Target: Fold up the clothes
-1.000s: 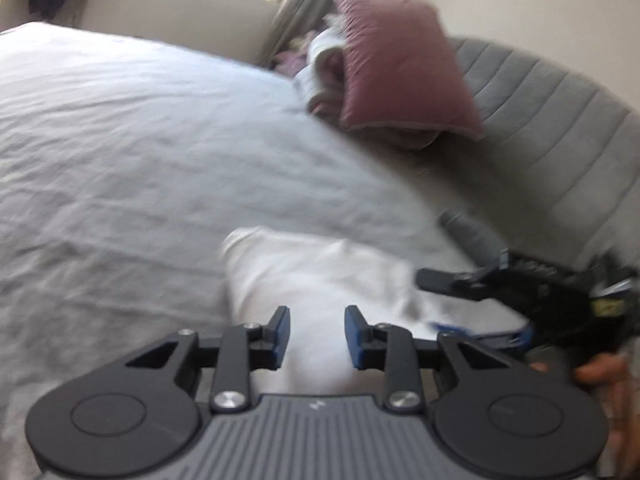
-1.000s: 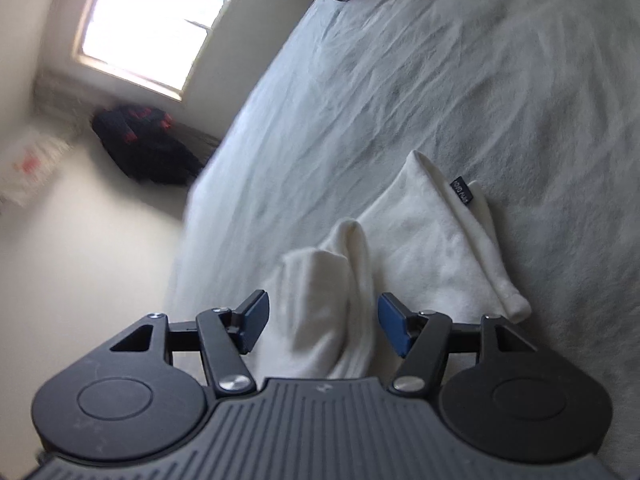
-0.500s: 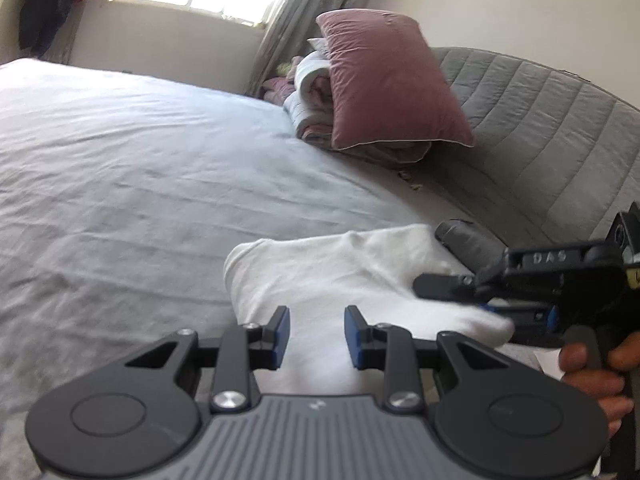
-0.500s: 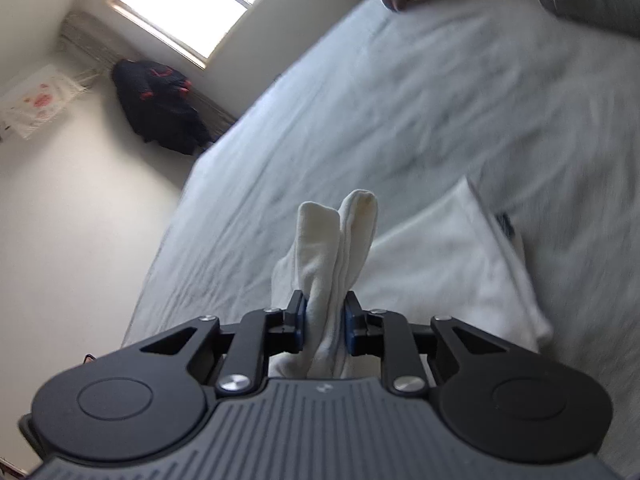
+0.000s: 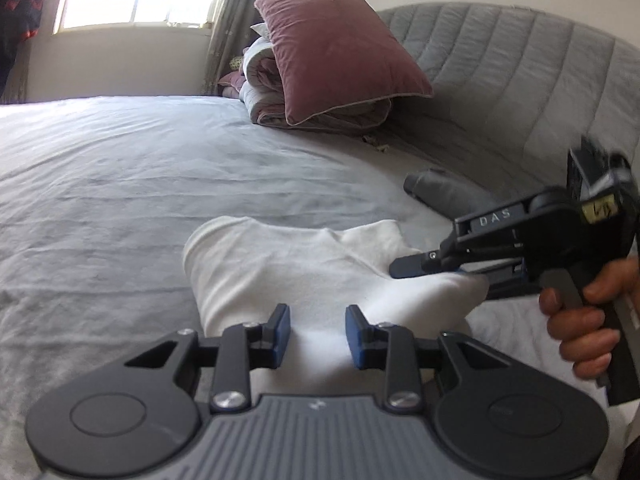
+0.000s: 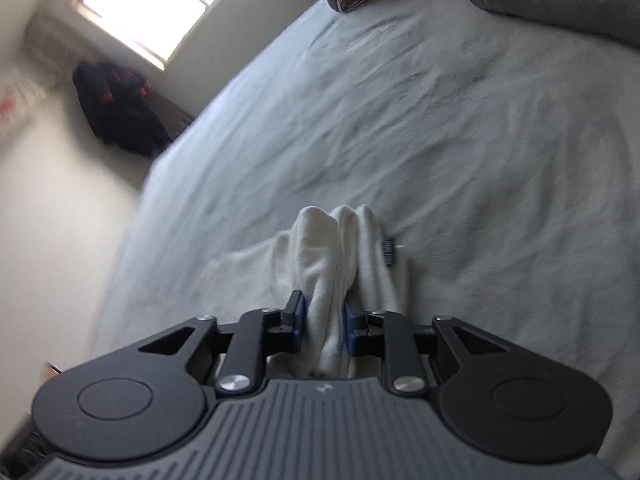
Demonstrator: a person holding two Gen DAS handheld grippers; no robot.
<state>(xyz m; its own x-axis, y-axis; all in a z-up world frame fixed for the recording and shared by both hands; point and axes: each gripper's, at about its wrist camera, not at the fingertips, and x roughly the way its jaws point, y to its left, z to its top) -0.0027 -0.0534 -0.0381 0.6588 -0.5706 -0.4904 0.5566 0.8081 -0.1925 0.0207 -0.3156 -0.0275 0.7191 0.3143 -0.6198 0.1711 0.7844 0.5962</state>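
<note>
**Right tongs pinching the white garment, left tongs waiting**

Right now my right gripper (image 6: 324,322) has its pads closed on a bunched fold of the white garment (image 5: 304,268), which stands up between them in soft ridges. The rest of the cloth trails down onto the grey bedsheet (image 5: 120,184) just ahead of both tongs. My left gripper (image 5: 317,336) hangs over the near edge of the same garment with its pads parted and nothing between them; from its camera I see my right gripper (image 5: 408,266) off to the right, biting the cloth's far corner.

I judge this fabric light, limp and thick, something like fleece or cotton knit. It will sag and drape wherever it is not held, and it should not slip much against the pads. It will not hold a crease by itself, so one grip alone lets the free side flop.

The sensible hold for my left tongs is the edge directly below them, opposite the pinched corner, taking all layers together. A pink pillow (image 5: 340,52) sits well beyond, out of the way.
</note>
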